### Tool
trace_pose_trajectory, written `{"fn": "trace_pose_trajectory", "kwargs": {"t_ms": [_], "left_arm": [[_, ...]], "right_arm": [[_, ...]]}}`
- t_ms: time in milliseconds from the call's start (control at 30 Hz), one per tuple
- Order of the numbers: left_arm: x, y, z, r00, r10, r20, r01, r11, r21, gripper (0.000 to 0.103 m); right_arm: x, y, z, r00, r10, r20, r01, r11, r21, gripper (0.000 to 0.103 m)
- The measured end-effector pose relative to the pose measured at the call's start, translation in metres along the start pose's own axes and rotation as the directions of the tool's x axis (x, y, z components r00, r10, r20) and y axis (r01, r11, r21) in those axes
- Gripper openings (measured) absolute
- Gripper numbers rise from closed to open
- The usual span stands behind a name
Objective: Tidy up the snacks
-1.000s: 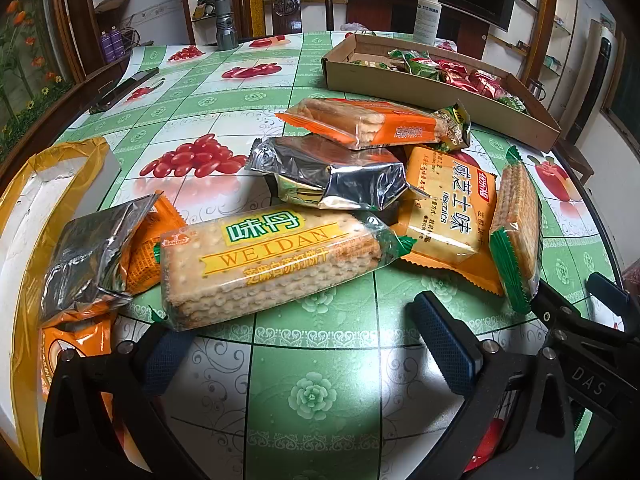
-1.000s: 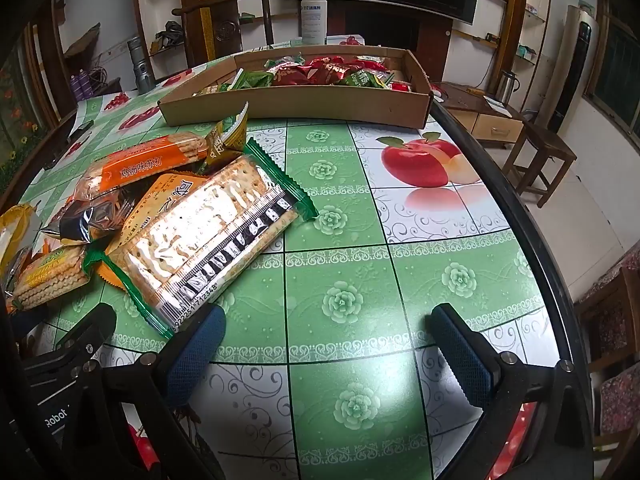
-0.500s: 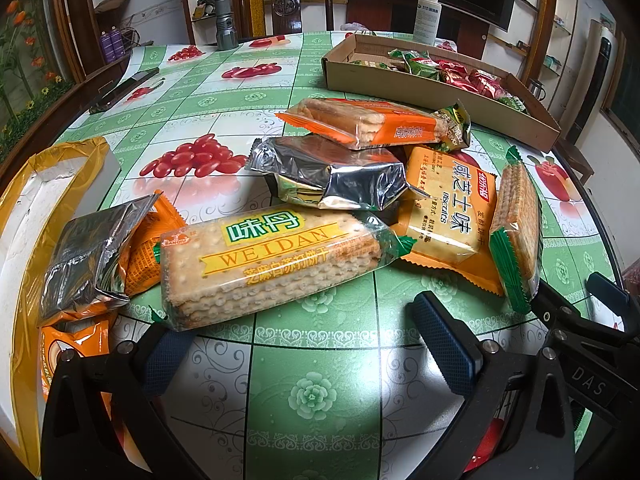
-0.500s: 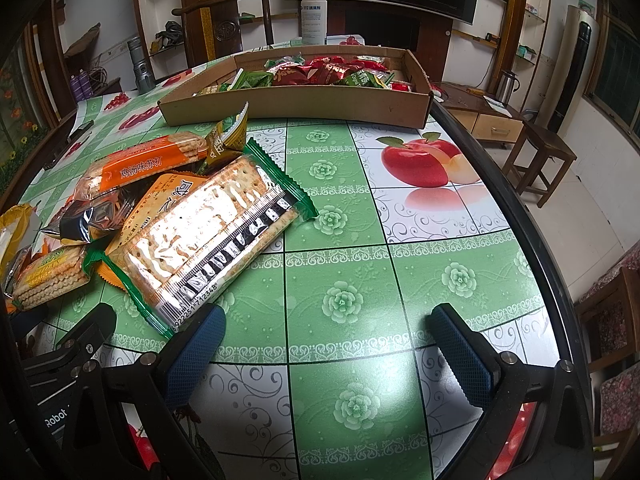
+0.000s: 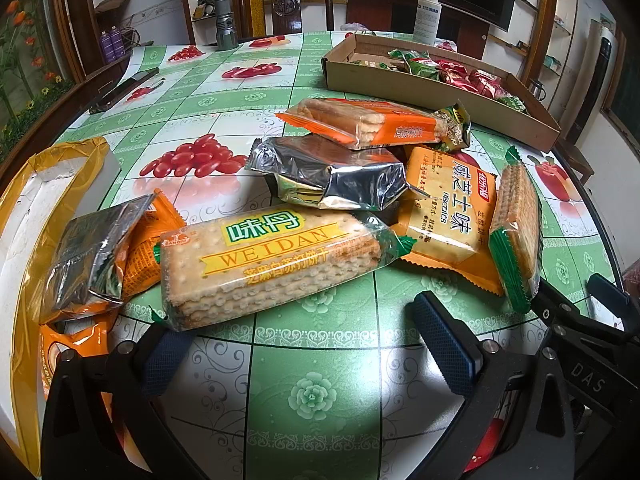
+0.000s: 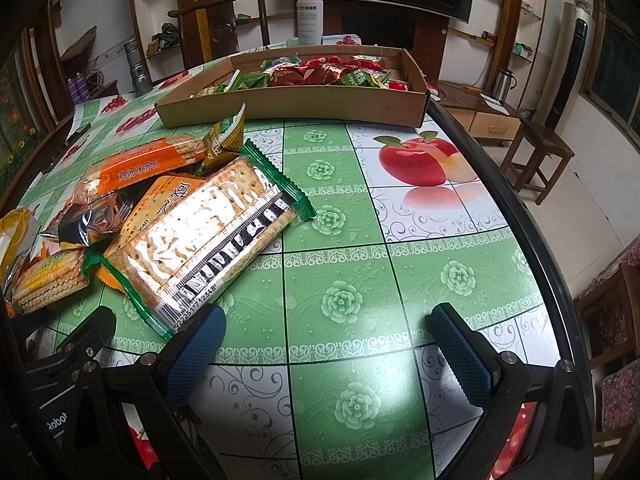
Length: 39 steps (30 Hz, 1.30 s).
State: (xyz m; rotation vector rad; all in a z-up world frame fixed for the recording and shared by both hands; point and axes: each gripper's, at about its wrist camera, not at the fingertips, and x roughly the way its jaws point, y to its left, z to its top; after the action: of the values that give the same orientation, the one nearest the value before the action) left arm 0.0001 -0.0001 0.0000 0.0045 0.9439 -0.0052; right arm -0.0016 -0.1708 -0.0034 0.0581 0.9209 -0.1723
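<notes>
Several biscuit packs lie in a heap on the green tiled table [image 5: 320, 392]. A WEIDAN cracker pack [image 5: 264, 264] lies nearest my left gripper [image 5: 308, 344], which is open and empty just behind it. A silver foil pack [image 5: 336, 176], an orange pack [image 5: 360, 124] and a yellow biscuit pack [image 5: 448, 208] lie beyond. A green-edged cracker pack [image 6: 208, 236] lies just in front of my right gripper [image 6: 328, 352], which is open and empty. A cardboard tray [image 6: 304, 108] holds small red and green snacks at the back.
A yellow plastic bag [image 5: 24, 208] lies at the left edge. A spray bottle [image 6: 310, 12] and a metal cylinder [image 5: 224, 26] stand at the far side. A phone [image 5: 124, 88] lies at the far left. The table's dark rim [image 6: 532, 248] runs close on the right.
</notes>
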Motion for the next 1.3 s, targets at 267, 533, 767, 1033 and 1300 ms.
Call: {"fn": "trace_pose_trajectory", "kwargs": {"t_ms": [267, 533, 767, 1033, 1300], "left_arm": [[-0.006, 0.0, -0.006, 0.999, -0.039, -0.029, 0.04, 0.998, 0.053, 0.103], [-0.019, -0.004, -0.019, 0.988, -0.137, -0.075, 0.147, 0.977, 0.151, 0.103], [-0.082, 0.03, -0.021, 0.931, -0.361, 0.044, 0.357, 0.93, 0.091, 0.094], [-0.16, 0.127, -0.027, 0.88, -0.379, 0.287, 0.387, 0.921, 0.03, 0.094], [-0.203, 0.228, -0.038, 0.84, -0.178, 0.512, 0.278, 0.952, -0.126, 0.102]], "right_arm": [[-0.003, 0.001, -0.003, 1.0, -0.01, 0.001, 0.01, 1.0, 0.015, 0.103], [-0.008, -0.003, -0.006, 1.0, -0.012, -0.012, 0.013, 1.0, 0.026, 0.103], [-0.01, 0.002, -0.007, 0.999, -0.003, -0.039, 0.003, 1.0, 0.009, 0.103], [-0.011, 0.004, -0.007, 0.999, -0.014, -0.046, 0.014, 1.0, 0.005, 0.098], [-0.096, 0.022, -0.004, 0.98, 0.058, 0.19, -0.066, 0.997, 0.036, 0.084]]}}
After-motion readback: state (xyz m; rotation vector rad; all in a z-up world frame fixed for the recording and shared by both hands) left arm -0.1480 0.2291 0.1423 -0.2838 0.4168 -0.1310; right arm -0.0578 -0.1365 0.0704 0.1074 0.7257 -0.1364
